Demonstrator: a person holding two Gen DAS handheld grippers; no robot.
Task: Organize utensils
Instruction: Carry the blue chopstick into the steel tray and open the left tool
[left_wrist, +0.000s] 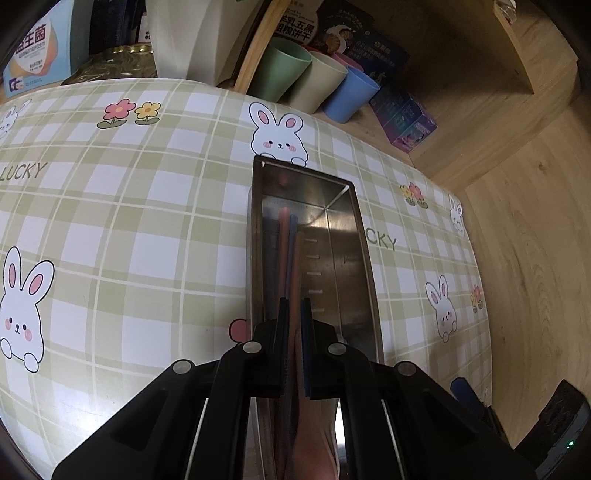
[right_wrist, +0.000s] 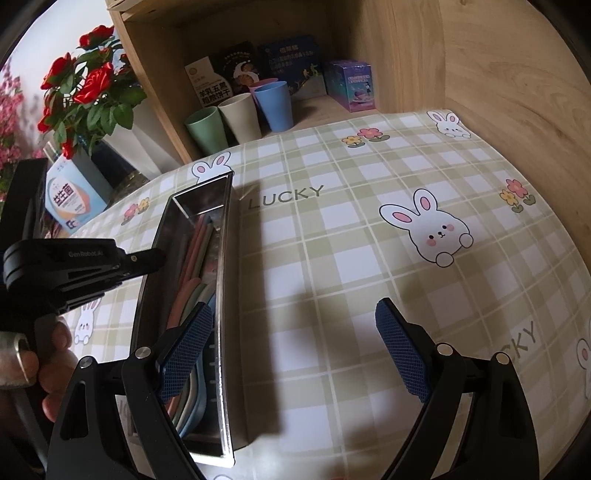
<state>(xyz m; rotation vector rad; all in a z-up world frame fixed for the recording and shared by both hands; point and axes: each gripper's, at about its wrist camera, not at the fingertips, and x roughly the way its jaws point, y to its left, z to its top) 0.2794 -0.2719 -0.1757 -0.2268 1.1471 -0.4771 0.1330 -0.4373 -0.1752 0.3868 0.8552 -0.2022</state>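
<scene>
"LUCKY" printed across checked tablecloth (right_wrist: 332, 258), rabbits and flowers all over it. "GenRobot.AI" readable on left gripper (left_wrist: 294, 317), seen from right view. Blue box (right_wrist: 75, 201) and shelf packets carry Chinese lettering. Wooden shelf unit (right_wrist: 480, 74) behind, four pastel cups (right_wrist: 240, 116) inside, red roses (right_wrist: 92, 85) at left. Steel tray (right_wrist: 221, 295) on cloth, pastel utensils (right_wrist: 195, 243) lying inside. Left gripper clamped on orange utensil handle (left_wrist: 295, 280) over tray. Right gripper (right_wrist: 295, 350) spread wide, empty, above cloth beside tray.

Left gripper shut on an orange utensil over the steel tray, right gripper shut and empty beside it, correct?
Not quite: the right gripper is open, its blue pads wide apart and empty in the right wrist view. The left gripper is shut on the orange utensil over the rectangular steel tray.
</scene>
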